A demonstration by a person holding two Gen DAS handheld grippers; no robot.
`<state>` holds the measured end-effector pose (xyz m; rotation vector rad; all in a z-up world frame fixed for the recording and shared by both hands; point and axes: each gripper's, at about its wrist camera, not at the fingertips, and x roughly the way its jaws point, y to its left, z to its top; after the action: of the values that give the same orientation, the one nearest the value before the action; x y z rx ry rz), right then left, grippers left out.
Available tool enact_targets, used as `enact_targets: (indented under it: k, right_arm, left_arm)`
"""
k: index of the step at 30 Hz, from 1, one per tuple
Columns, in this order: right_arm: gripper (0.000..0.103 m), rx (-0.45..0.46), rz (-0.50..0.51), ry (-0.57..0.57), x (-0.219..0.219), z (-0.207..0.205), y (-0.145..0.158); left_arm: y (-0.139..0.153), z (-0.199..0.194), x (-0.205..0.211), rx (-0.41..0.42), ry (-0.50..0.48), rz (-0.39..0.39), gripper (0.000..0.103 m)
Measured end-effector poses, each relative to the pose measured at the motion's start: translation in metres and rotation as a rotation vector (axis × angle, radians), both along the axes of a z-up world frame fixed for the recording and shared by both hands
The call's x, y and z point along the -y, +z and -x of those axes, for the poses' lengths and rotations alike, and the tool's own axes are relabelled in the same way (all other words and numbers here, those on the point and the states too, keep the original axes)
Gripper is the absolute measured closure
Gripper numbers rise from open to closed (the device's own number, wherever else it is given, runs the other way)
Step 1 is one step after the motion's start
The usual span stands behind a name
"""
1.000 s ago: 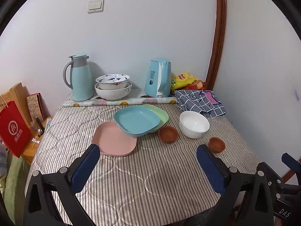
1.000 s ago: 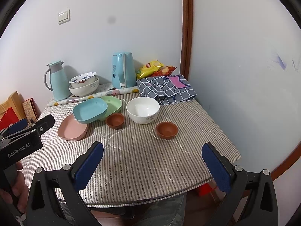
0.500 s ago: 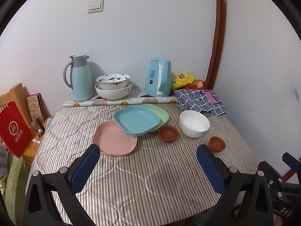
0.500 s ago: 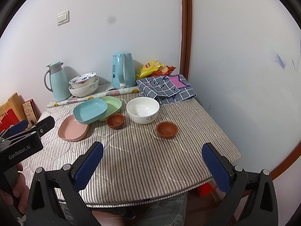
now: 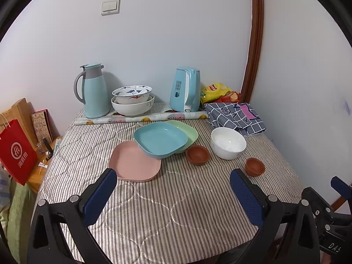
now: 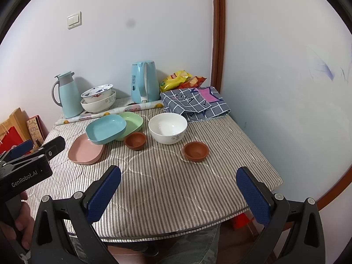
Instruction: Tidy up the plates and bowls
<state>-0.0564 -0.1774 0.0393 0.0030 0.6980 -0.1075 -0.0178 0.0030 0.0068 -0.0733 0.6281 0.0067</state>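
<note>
Left wrist view gives you the whole striped tabletop (image 5: 167, 209), and both of your claws hang over its near edge with nothing in them. Your left claw (image 5: 173, 195) is spread wide, blue pads far apart; your right claw (image 6: 178, 194) is just as wide apart in its own view.

Biggest of the dishes: the pink plate (image 5: 135, 164) lies flat nearest your left claw. The blue plate (image 5: 160, 139) sits tilted, its near edge lapping over the pink plate's far corner, its far side resting on the green plate (image 5: 187, 129) behind it. So that's three plates overlapping in a line!

Next down, the white bowl (image 5: 227, 143) stands alone to the right of the plates, just in front of the checked cloth (image 5: 235, 116). Along the back wall you've got two patterned bowls (image 5: 132, 101) nested, between the thermos jug (image 5: 94, 91) and the blue kettle (image 5: 186, 90), with a printed roll (image 5: 140, 117) lying in front of them.

Smallest now: one brown bowl (image 5: 197, 154) sits between the blue plate and the white bowl, near both. The second brown bowl (image 6: 195, 150) stands apart on the right, closer to your right claw, upright and on its own.
</note>
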Motion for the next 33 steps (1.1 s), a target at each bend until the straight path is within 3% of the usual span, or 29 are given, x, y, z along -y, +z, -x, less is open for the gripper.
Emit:
enact_targets:
  k: [33]
  right_arm:
    - [0.0,0.008,-0.003,0.001,-0.0009,0.0016,0.0019]
  left_arm:
    - [0.0015,-0.0005,0.0088,0.002,-0.007,-0.013,0.0]
